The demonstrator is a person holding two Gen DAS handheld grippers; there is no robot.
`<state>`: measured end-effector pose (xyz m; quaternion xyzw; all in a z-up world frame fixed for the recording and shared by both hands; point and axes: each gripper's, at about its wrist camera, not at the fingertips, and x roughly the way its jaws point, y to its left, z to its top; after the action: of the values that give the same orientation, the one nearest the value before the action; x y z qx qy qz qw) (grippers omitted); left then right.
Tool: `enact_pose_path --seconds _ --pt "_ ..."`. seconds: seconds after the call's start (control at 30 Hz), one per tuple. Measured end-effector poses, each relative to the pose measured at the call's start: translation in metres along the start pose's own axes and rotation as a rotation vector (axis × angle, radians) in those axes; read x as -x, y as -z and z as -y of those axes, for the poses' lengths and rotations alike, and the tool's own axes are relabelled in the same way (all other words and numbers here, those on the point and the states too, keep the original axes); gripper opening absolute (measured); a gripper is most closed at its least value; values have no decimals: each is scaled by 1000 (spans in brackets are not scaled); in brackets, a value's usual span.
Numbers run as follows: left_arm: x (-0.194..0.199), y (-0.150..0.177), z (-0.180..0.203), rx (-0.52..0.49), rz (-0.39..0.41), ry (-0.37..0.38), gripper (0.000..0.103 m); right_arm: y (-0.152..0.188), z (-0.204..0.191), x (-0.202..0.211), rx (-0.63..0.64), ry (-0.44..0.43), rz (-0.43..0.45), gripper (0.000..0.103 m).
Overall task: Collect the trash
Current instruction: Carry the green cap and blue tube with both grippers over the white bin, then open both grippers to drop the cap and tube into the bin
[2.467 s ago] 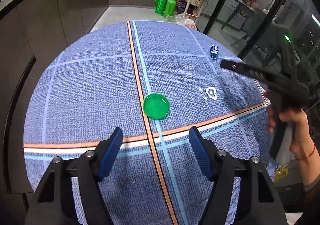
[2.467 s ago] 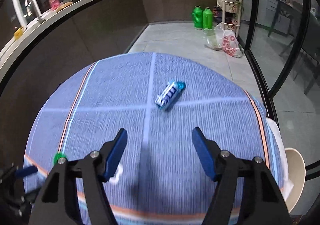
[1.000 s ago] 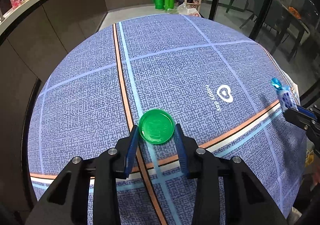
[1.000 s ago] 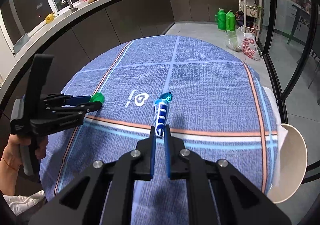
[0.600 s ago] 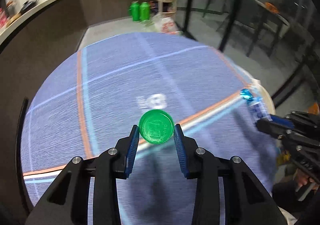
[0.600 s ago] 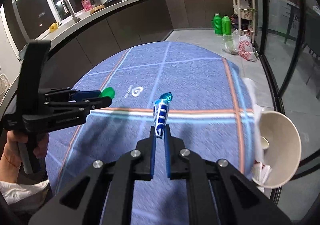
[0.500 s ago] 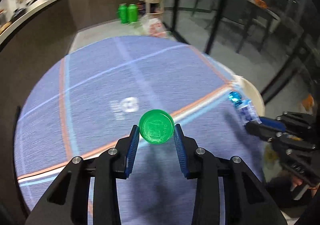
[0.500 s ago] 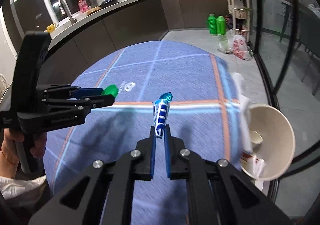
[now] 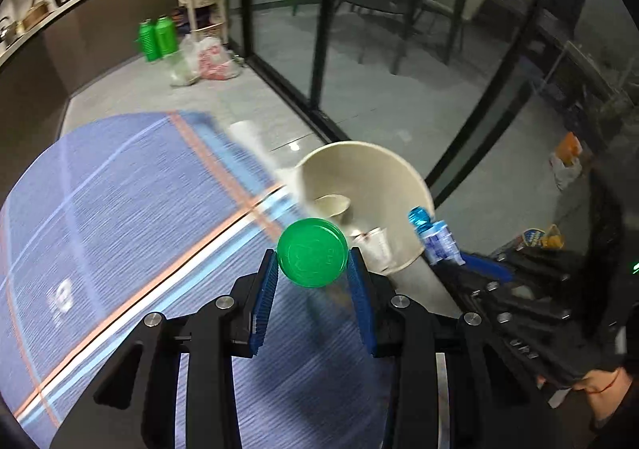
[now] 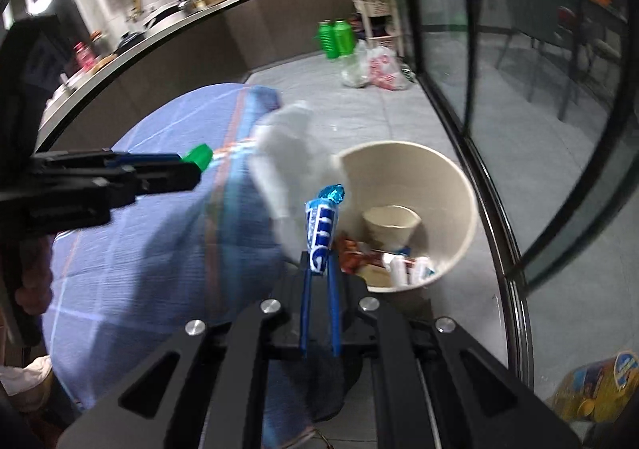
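Note:
My left gripper (image 9: 312,276) is shut on a round green lid (image 9: 312,251) and holds it in the air near the table's right edge. My right gripper (image 10: 319,274) is shut on a blue and white candy wrapper (image 10: 320,230), held upright beside the cream trash bin (image 10: 459,185). The bin (image 9: 383,165) stands on the floor by the table and holds a paper cup and several wrappers. The right gripper with its wrapper (image 9: 437,239) shows in the left wrist view, and the left gripper with the lid (image 10: 196,156) shows in the right wrist view.
The round table has a blue checked cloth (image 9: 120,209) that hangs over its edge (image 10: 279,153). A glass wall (image 9: 399,29) runs behind the bin. Green bottles (image 9: 155,37) and plastic bags (image 9: 207,59) lie on the far floor. A yellow bag (image 10: 591,389) lies at the lower right.
Both grippers have swung right from over the table toward the trash bin, each still holding its item. The bin is now close in front of both.

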<state>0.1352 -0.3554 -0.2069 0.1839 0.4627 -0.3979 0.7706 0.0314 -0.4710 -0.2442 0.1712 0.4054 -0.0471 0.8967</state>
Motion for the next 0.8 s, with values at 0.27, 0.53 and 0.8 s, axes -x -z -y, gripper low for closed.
enact_pose_path --seconds 0.27,0.53,0.8 --pt "-51 -32 34 -55 -37 -7 34 4 48 -29 -80 6 -20 10" --pt "-72 -40 43 -97 -43 -62 34 -4 63 -59 -77 -6 -37 14" --pt "-73 -37 48 -122 -12 -118 75 -5 64 -62 -32 -30 29 90"
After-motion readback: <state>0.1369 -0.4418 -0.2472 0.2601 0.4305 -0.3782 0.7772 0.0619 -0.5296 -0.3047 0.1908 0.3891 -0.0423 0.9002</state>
